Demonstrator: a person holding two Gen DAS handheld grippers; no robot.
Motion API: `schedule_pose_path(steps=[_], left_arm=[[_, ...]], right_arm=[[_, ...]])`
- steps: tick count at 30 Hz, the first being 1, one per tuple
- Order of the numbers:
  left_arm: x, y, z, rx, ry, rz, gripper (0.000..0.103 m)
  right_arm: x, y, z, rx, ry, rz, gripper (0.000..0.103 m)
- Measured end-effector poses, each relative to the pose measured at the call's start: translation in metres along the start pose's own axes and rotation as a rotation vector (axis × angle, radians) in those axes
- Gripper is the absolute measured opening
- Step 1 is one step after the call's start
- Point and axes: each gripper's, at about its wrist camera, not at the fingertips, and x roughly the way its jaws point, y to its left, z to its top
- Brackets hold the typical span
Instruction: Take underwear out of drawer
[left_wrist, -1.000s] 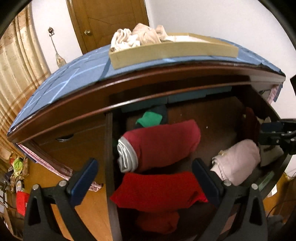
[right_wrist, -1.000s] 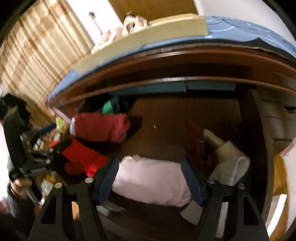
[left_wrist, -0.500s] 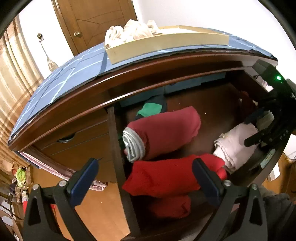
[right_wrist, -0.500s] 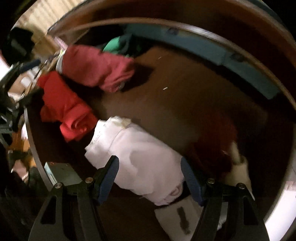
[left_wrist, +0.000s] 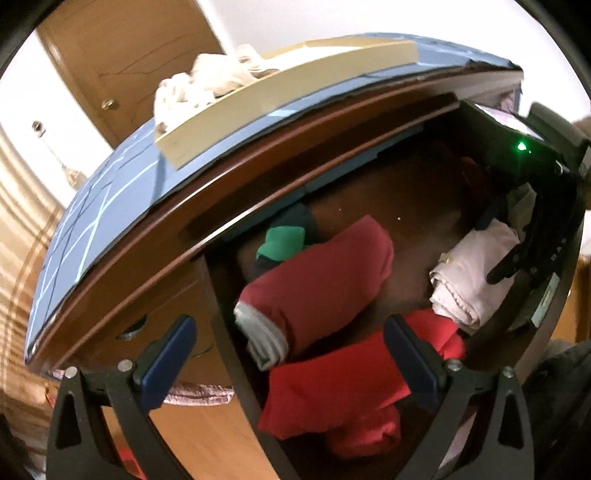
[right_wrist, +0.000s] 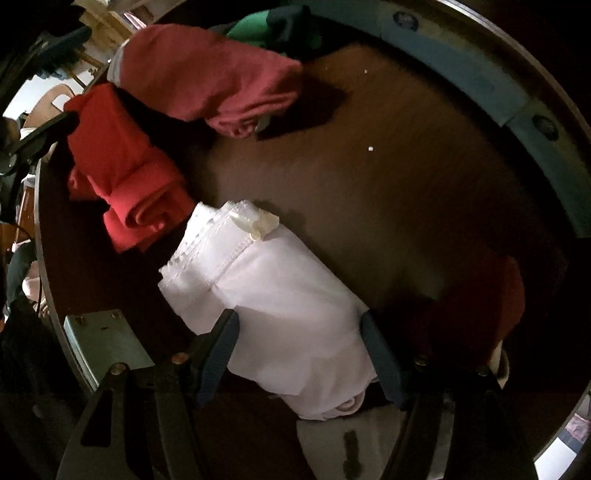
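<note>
The open wooden drawer (left_wrist: 228, 325) holds several rolled underwear pieces. A pale pink-white roll (right_wrist: 280, 306) lies near the front; my right gripper (right_wrist: 301, 354) points down over it, open, one finger on each side of the roll. From the left wrist view the same roll (left_wrist: 476, 273) sits under the right gripper (left_wrist: 535, 236). A dark red roll with a grey waistband (left_wrist: 325, 280) and a bright red roll (left_wrist: 332, 398) lie at the drawer's left. My left gripper (left_wrist: 290, 363) hovers open above them, holding nothing.
A green and dark piece (left_wrist: 282, 242) lies at the drawer's back left, a dark red item (right_wrist: 480, 306) at its right. On the blue-covered top (left_wrist: 110, 206) stands a beige tray (left_wrist: 280, 99) with pale cloths (left_wrist: 207, 81). A wooden door (left_wrist: 129, 55) is behind.
My right gripper has tipped downward and sunk into the drawer until its fingers straddle the pale roll. My left gripper has rolled, tilting its view; its jaws stay open.
</note>
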Motion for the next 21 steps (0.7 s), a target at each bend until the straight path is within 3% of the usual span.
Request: schedule_pose_path(steps=[2,4,9,11,14,17,21], left_arm=[[0.003,-0.002,0.004,0.038,-0.006,-0.008,0.102],[0.007,-0.003,0.009,0.075,-0.005,-0.01,0.102],[0.013,-0.004,0.022,0.134,-0.013,-0.047,0.102],[0.017,-0.007,0.027,0.17,-0.015,-0.071,0.102],[0.027,-0.012,0.03,0.213,0.002,-0.091,0.102],[0.041,-0.019,0.034,0.265,0.037,-0.097,0.102],[0.058,-0.027,0.037,0.337,0.092,-0.11,0.102]], right_arm=[[0.001,0.001,0.001,-0.014,0.014,-0.023,0.071],[0.005,0.01,0.001,-0.075,0.016,-0.123,0.071],[0.005,0.005,0.008,-0.057,0.003,-0.121,0.069],[0.003,0.005,0.005,-0.044,-0.012,-0.111,0.051],[-0.001,0.006,-0.006,-0.02,-0.031,-0.124,0.033],[-0.006,-0.019,-0.008,0.128,-0.083,-0.145,0.032],[-0.015,-0.064,-0.018,0.393,-0.18,-0.018,0.03]])
